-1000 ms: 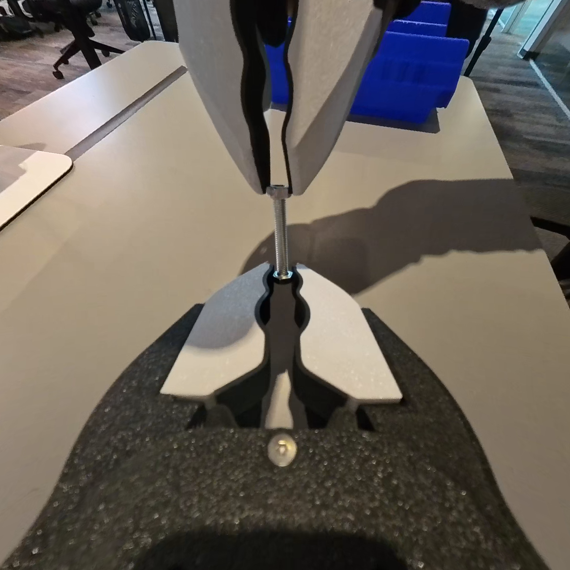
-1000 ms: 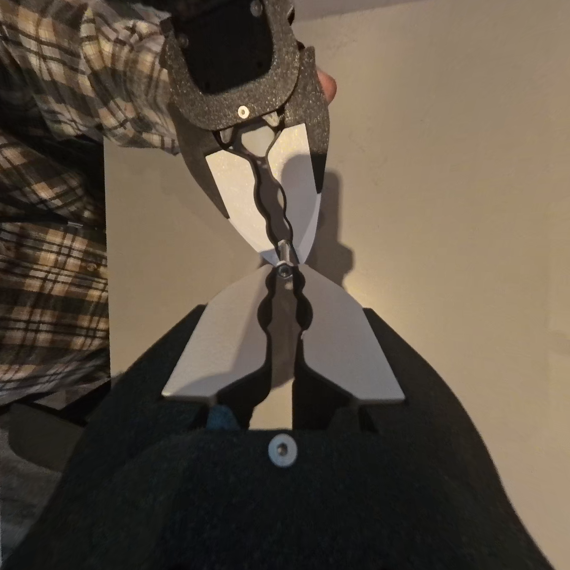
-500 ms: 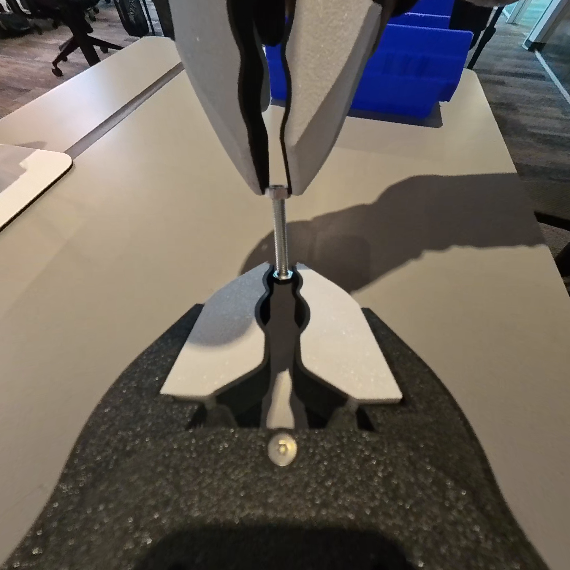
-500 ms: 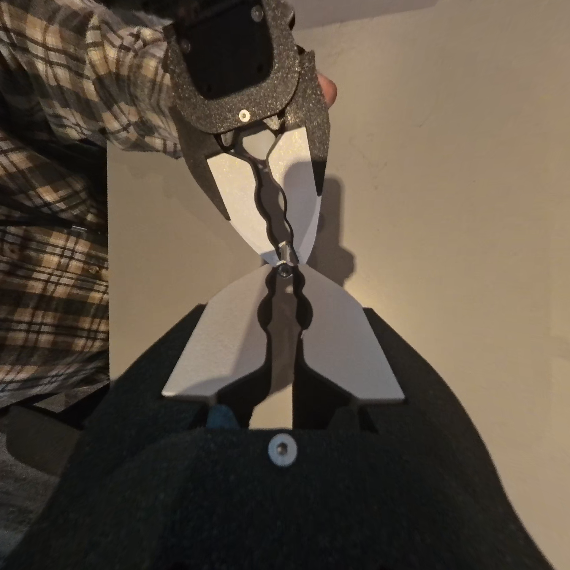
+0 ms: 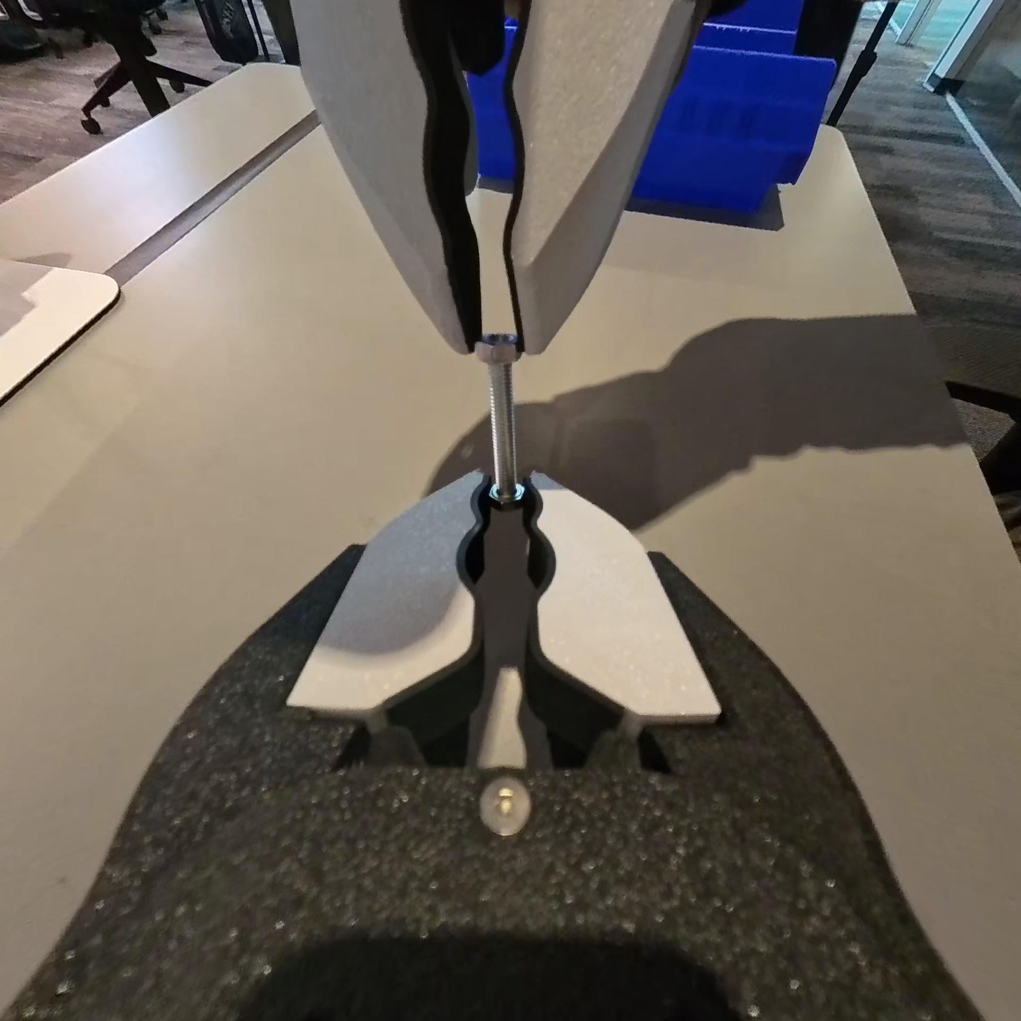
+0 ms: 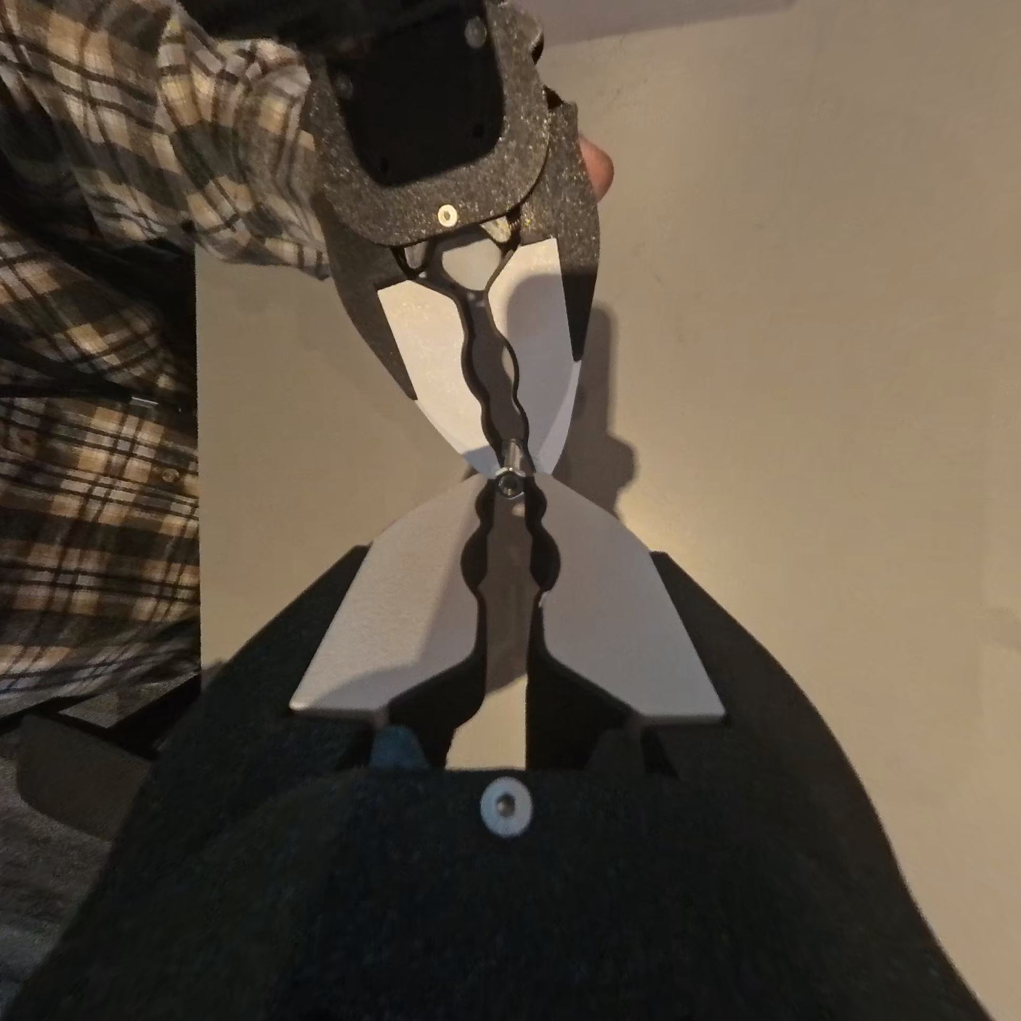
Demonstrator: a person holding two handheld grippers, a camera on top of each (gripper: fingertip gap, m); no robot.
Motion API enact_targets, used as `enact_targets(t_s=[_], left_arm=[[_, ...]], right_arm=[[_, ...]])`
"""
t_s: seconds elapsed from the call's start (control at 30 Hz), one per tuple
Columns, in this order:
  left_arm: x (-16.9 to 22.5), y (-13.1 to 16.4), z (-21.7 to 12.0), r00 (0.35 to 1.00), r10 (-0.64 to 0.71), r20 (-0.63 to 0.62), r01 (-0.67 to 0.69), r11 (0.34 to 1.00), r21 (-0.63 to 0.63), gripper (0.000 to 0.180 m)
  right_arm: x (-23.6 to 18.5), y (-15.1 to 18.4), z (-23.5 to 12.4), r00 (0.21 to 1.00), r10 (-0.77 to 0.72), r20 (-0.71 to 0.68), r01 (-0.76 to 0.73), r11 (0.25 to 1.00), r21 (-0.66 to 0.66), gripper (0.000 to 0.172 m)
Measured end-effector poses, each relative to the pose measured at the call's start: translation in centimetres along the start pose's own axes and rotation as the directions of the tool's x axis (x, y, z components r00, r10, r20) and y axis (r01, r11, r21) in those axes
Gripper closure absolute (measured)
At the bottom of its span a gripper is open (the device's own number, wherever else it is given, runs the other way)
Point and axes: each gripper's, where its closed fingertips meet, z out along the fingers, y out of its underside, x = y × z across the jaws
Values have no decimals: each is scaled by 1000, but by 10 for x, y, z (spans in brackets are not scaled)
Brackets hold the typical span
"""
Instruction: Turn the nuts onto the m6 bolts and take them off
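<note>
Little has moved since a second ago: both grippers keep their places and the blue bins (image 5: 740, 105) at the table's far end sit slightly lower in the left wrist view. At the near end, the left gripper (image 5: 505, 493) holds its jaws narrow, its fingertips (image 5: 544, 500) closed on a hex nut (image 5: 508, 493) threaded onto the bolt (image 5: 501, 420). That silver threaded shaft runs straight from this nut to the right gripper (image 5: 498, 349) opposite, whose pads clamp the hex piece at the bolt's far end (image 5: 498, 351). From the right wrist view, the right gripper (image 6: 511, 489) shows that piece end-on, with the left gripper's fingers (image 6: 442, 387) pointing toward it, tip to tip. Below lies the beige table (image 5: 221, 442), crossed by a dark shadow. A plaid sleeve (image 6: 110, 276) fills that view's left side.
</note>
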Motion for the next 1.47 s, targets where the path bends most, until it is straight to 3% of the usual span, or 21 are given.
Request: enact_targets(t_s=[1.47], left_arm=[[-2, 7, 4, 1000, 10, 26, -9, 999, -48, 170]], right_arm=[[3, 3, 5, 999, 28, -33, -31, 996, -88, 162]])
